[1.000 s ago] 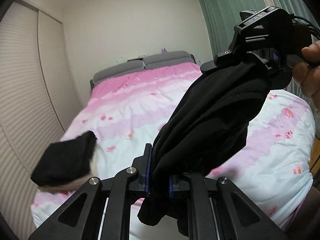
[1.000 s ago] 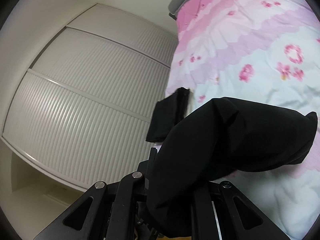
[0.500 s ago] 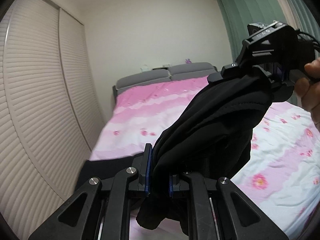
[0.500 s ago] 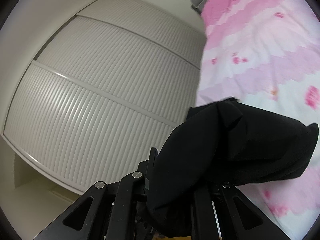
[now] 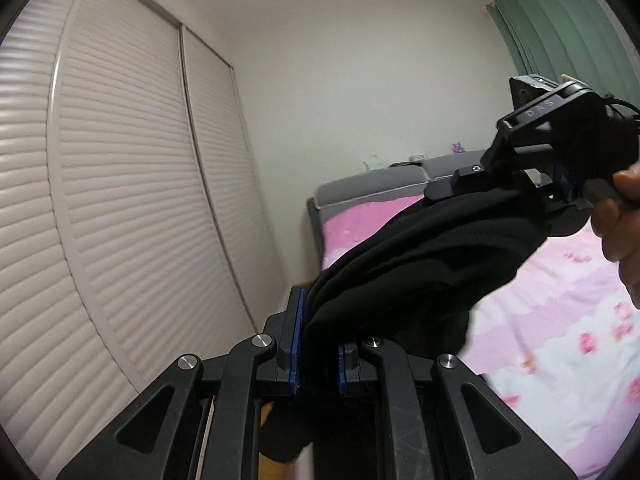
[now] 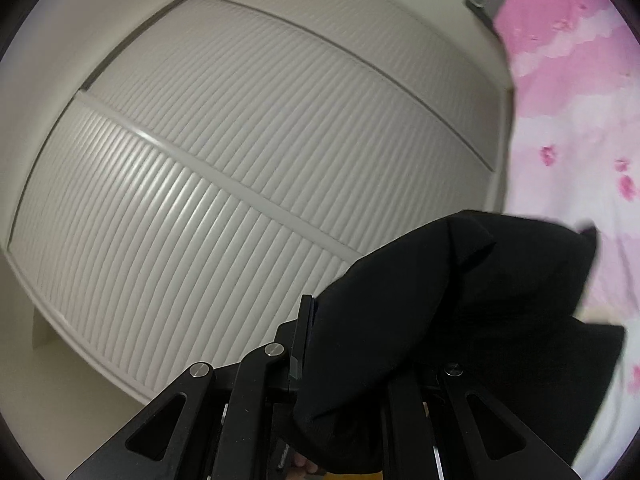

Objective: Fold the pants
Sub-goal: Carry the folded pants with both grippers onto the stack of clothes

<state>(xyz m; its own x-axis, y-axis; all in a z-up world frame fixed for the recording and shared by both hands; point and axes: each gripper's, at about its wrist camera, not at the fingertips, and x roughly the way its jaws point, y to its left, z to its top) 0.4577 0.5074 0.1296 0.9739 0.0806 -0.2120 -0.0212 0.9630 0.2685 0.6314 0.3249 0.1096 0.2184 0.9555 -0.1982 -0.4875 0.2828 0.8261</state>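
Note:
The black pants (image 5: 416, 264) hang bunched in the air between my two grippers. My left gripper (image 5: 318, 344) is shut on one bunch of the fabric at the bottom centre of the left wrist view. My right gripper (image 5: 552, 184) shows at the upper right of that view, held by a hand, shut on the other end of the fabric. In the right wrist view the pants (image 6: 460, 312) drape over my right gripper (image 6: 344, 344) and hide its right finger. The pants are held above the bed's left side.
A bed with a pink and white flowered cover (image 5: 560, 312) and a grey headboard (image 5: 372, 184) lies to the right. White slatted wardrobe doors (image 5: 120, 200) fill the left wall and also show in the right wrist view (image 6: 240, 160). Green curtains (image 5: 560, 28) hang at the far right.
Both grippers have swung left with the pants, away from the bed toward the wardrobe. The folded black bundle on the bed's left edge has left both views.

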